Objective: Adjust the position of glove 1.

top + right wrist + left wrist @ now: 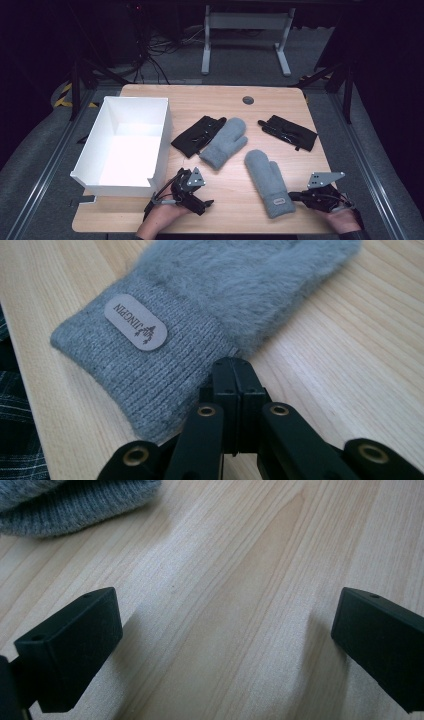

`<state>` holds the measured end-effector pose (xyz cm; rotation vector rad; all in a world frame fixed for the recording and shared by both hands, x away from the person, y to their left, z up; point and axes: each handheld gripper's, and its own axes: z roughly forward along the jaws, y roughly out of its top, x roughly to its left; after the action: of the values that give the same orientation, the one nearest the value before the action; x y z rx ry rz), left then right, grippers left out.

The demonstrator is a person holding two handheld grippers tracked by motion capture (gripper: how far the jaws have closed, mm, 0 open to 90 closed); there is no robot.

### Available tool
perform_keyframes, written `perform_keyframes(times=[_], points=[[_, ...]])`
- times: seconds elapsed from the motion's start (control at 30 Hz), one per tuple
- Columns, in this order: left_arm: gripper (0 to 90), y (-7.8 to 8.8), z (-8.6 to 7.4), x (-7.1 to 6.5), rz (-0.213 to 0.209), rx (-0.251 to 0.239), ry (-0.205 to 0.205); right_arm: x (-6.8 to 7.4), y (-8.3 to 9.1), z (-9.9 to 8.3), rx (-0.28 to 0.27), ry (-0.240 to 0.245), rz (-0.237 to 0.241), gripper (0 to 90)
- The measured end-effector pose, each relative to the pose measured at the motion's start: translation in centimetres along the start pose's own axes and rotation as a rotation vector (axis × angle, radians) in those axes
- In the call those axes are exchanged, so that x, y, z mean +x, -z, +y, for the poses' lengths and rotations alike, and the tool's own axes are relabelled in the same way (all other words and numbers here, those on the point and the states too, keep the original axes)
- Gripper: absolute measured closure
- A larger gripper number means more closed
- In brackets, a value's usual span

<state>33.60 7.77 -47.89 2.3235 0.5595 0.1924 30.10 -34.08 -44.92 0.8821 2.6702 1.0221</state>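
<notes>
The right gripper (235,370) has its jaws pressed together with nothing between them, tips at the edge of the ribbed cuff of the near grey mitten (210,315) — whether they touch the knit I cannot tell. That mitten lies flat near the table's (235,210) front right, cuff toward the person, a pale label (136,322) reading JINGPIN on the cuff. The left gripper (225,640) rests low over bare wood at the front, jaws spread wide and empty, just beside the white box (125,145). A second grey mitten (225,142) lies mid-table, touching 1 of the 2 black gloves (197,135); the other (290,131) lies apart to the right.
</notes>
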Motion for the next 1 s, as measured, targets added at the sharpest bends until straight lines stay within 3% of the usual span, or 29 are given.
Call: perform_keyframes(times=[1.0], points=[[0.4, 0.0, 0.0, 0.0, 0.000, -0.001, 0.001, 3.6, -5.1, 5.8, 0.012, 0.169, 0.137, 90.0]])
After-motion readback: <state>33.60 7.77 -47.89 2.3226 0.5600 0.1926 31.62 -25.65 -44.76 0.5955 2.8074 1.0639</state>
